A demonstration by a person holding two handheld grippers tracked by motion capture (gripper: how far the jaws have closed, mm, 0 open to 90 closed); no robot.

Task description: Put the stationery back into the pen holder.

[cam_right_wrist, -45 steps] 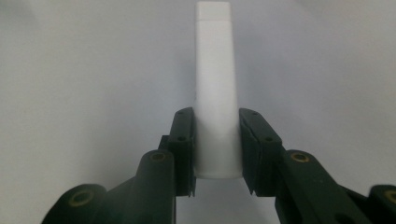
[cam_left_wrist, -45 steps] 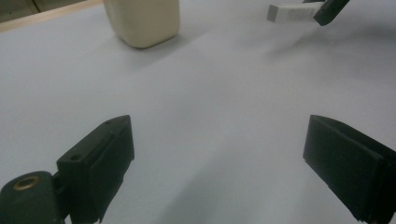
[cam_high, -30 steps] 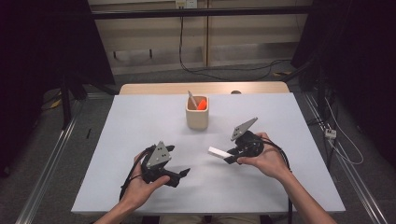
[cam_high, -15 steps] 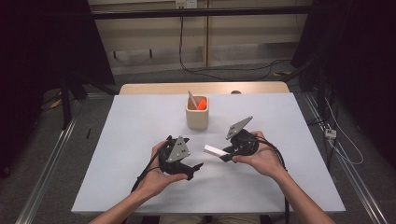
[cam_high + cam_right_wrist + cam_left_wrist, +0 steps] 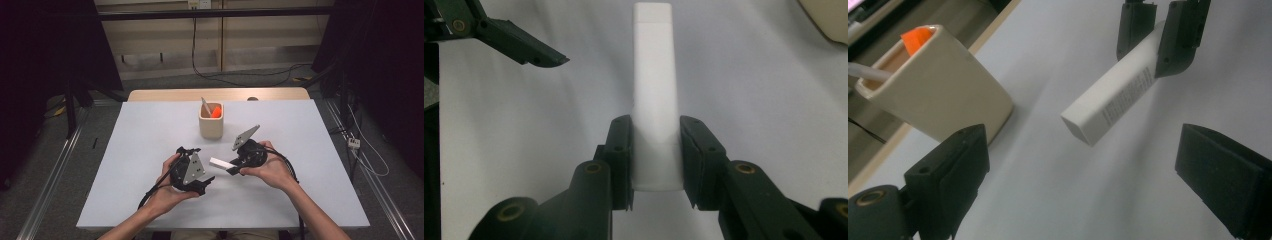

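Left claw (image 5: 207, 181) moved closer; white tube (image 5: 220, 163) points toward it

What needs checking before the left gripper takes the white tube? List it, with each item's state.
1. Right gripper clamped on the white tube: ok.
2. Left gripper jaws open wide: ok.
3. Tube's free end pointing toward the left gripper: ok.
4. Tube between the left jaws: not ok, it lies ahead of them.
5. Tube off the table: ok, it casts a shadow below.
6. Beige cup clear of the handover: ok.
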